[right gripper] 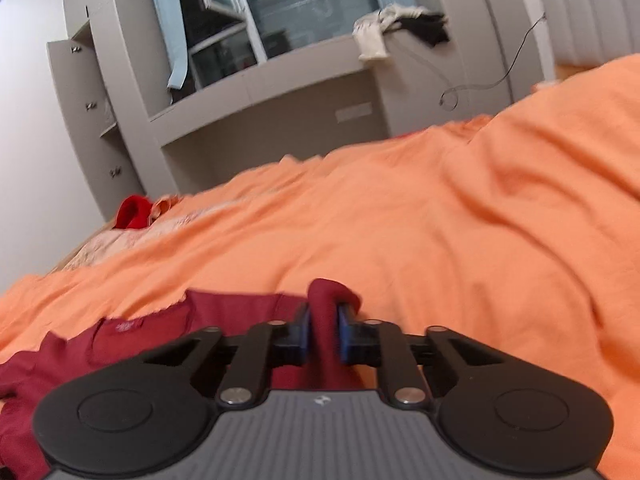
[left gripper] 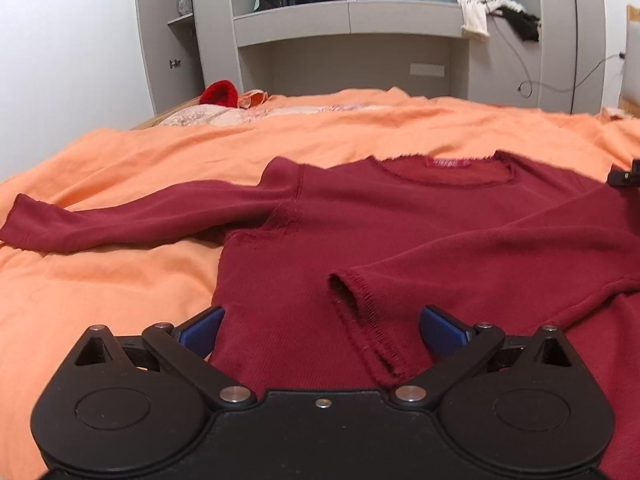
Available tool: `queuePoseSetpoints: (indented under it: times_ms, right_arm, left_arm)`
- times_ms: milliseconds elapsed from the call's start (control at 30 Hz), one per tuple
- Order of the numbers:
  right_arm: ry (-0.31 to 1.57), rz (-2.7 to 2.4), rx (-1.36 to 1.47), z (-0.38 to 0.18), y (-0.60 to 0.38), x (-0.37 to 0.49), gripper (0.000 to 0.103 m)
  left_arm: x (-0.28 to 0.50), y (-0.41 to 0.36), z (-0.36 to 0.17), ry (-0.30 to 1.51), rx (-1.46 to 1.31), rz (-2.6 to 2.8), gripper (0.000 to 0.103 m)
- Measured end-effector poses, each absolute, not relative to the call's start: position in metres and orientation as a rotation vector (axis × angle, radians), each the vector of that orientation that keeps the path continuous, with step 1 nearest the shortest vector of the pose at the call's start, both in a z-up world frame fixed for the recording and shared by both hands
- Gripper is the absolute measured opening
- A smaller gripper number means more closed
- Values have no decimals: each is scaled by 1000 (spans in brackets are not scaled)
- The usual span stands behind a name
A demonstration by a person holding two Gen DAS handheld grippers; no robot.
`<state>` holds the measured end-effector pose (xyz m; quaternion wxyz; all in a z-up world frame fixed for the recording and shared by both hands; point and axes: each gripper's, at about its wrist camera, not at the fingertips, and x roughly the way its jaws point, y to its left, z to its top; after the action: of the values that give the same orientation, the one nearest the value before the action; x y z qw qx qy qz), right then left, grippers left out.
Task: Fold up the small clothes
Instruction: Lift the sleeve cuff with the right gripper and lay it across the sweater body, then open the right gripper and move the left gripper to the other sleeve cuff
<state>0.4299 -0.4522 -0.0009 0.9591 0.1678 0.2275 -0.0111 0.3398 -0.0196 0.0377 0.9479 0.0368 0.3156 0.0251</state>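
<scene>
A dark red long-sleeved sweater (left gripper: 360, 220) lies flat on the orange bedspread (left gripper: 120, 280), neck towards the far side. Its left sleeve (left gripper: 120, 216) stretches out to the left. Its right sleeve is folded across the body, with the cuff (left gripper: 360, 304) near the middle. My left gripper (left gripper: 322, 330) is open, low over the sweater's bottom part, with the cuff between its blue pads. My right gripper (right gripper: 323, 332) is shut on a bunched fold of the sweater (right gripper: 326, 300) near the right shoulder, close to the neck label (right gripper: 128, 326). Its tip shows at the right edge of the left wrist view (left gripper: 626, 176).
A bright red item (left gripper: 219, 92) and a patterned quilt (left gripper: 208, 114) lie at the bed's far left. Grey cabinets and a window ledge (left gripper: 352, 20) with draped clothes (left gripper: 496, 12) stand behind the bed. Orange bedspread (right gripper: 480, 220) extends right of the sweater.
</scene>
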Motion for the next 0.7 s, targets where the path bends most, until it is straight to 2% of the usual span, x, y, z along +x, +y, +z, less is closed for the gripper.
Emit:
queuePoseSetpoints:
  times_ms: [100, 133, 200, 233, 267, 333, 500, 533, 567, 600, 667, 700]
  right_arm:
    - [489, -54, 339, -9, -461, 437, 13]
    - [510, -52, 338, -12, -463, 437, 18]
    - [531, -25, 329, -13, -462, 434, 39]
    - [523, 0, 333, -11, -463, 429, 56]
    - [509, 24, 340, -9, -463, 422, 63]
    - [506, 61, 338, -6, -465, 408, 65]
    - [570, 132, 326, -8, -470, 372, 64]
    - [582, 142, 322, -10, -471, 365, 59]
    - [598, 152, 316, -11, -470, 362, 44]
    - [606, 171, 312, -13, -470, 358, 35]
    - [600, 173, 291, -12, -468, 354, 20]
    - [600, 169, 269, -12, -465, 353, 17]
  left_arm:
    - [342, -18, 38, 642, 53, 52, 103]
    - [344, -19, 36, 650, 58, 56, 103]
    - [346, -23, 33, 661, 80, 65, 103]
    - [346, -24, 32, 662, 91, 68, 103]
    - [345, -26, 32, 661, 100, 70, 103]
    - [345, -26, 31, 660, 105, 71, 103]
    - [346, -24, 31, 663, 96, 69, 103]
    - [346, -25, 31, 663, 99, 70, 103]
    - [346, -25, 31, 662, 101, 71, 103]
    - [346, -26, 31, 662, 103, 72, 103]
    - [346, -26, 30, 661, 105, 74, 103]
    - [346, -26, 30, 661, 106, 74, 103]
